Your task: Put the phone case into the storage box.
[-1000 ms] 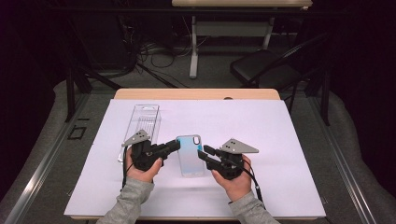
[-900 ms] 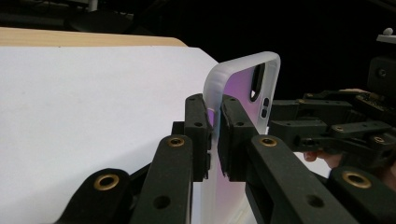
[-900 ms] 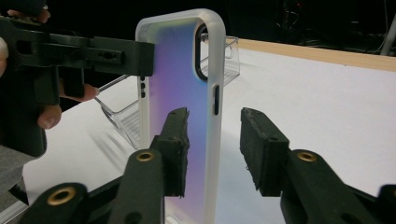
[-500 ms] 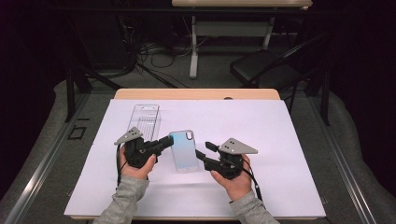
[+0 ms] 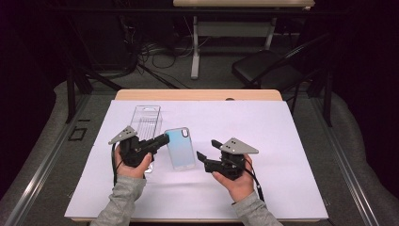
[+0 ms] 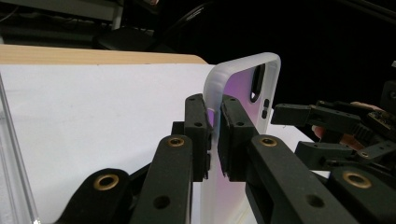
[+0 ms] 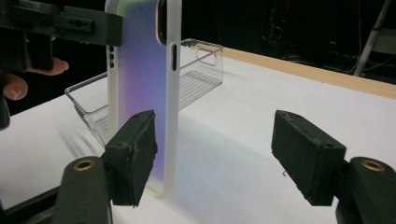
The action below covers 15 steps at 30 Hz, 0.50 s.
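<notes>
A phone case (image 5: 180, 148) with a frosted white rim and a blue-violet sheen is held just above the white mat. My left gripper (image 5: 164, 139) is shut on its long edge; in the left gripper view both pads (image 6: 214, 121) pinch the case's rim (image 6: 243, 74). My right gripper (image 5: 207, 149) sits at the case's other side, and its jaws have just been opening. In the right gripper view its jaws (image 7: 219, 156) stand wide apart. The case (image 7: 140, 70) rises beside the left-hand pad (image 7: 133, 154), far from the other pad.
A clear plastic case (image 5: 146, 121) lies on the white mat (image 5: 282, 141) behind my left gripper, also in the right gripper view (image 7: 196, 70). The wooden table edge (image 5: 197, 94) runs along the far side. A dark chair (image 5: 263, 68) and cables stand beyond it.
The right gripper's jaws have spread and let go of the case. The left hand has carried the case a little to the left and farther away.
</notes>
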### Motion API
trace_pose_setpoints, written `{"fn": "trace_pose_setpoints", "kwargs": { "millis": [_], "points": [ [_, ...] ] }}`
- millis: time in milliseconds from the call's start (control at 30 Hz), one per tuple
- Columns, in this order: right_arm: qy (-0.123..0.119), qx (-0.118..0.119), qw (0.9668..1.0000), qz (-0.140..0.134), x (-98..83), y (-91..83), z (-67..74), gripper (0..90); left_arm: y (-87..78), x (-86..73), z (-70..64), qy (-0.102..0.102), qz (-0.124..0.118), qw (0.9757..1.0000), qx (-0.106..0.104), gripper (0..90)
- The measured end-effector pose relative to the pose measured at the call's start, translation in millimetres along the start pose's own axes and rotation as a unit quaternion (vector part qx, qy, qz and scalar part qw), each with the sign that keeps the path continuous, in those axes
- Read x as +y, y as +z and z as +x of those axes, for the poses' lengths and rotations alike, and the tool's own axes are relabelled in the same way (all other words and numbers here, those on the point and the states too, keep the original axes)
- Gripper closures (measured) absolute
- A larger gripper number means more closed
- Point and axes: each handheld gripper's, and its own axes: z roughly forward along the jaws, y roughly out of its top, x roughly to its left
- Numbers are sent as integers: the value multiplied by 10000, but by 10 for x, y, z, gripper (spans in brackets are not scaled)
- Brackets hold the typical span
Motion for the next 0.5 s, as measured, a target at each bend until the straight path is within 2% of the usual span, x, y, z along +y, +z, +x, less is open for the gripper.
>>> {"fn": "trace_pose_setpoints", "kwargs": {
  "millis": [300, 500],
  "points": [
    [-114, -38, 9999, 4, 6, -18, -5, 269, -52, 67, 65, -6, -54, 9999, 105, 833],
    [-148, -87, 9998, 58, 4, -90, -57, 233, -114, 214, 139, 7, -189, 9996, 218, 833]
  ]
}}
